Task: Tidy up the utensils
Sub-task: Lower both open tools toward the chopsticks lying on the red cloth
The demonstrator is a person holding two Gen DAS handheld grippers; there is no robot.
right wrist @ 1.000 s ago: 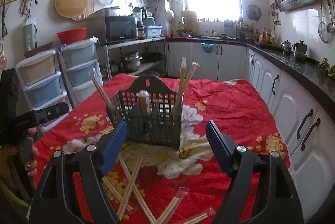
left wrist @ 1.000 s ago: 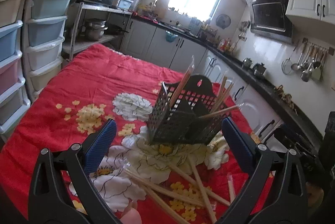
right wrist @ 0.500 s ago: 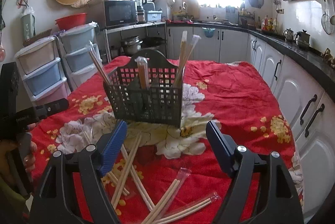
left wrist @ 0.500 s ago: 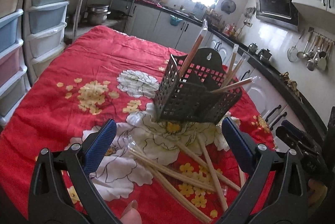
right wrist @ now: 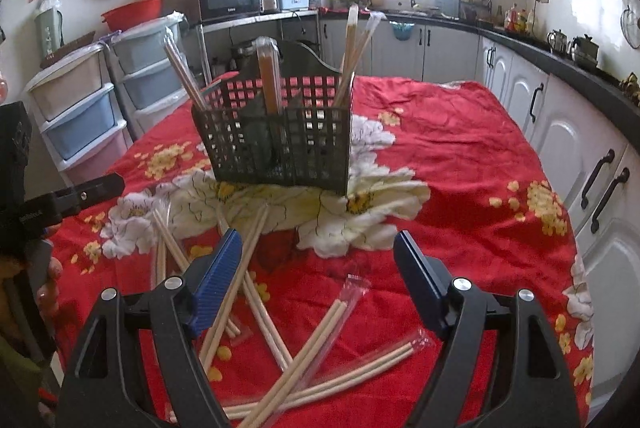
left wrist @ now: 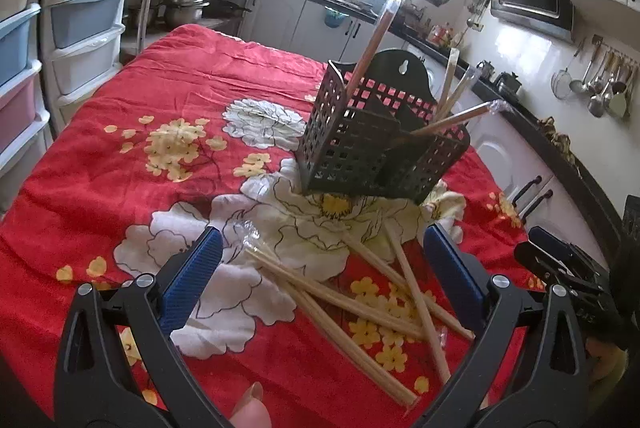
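My left gripper (left wrist: 320, 268): jaws spread wide, holding nothing — it hangs above the loose chopsticks.
My right gripper (right wrist: 318, 260): also wide apart and empty, above the cloth.
Utensil basket (right wrist: 276, 144): black mesh caddy, upright on the red floral tablecloth (right wrist: 460, 164), beyond both grippers.
Wrapped chopsticks in basket (right wrist: 270, 76): several pairs stand tilted in its compartments.
Loose chopsticks (left wrist: 348, 300): scattered and crossing on the cloth in front of the basket — some in clear sleeves.
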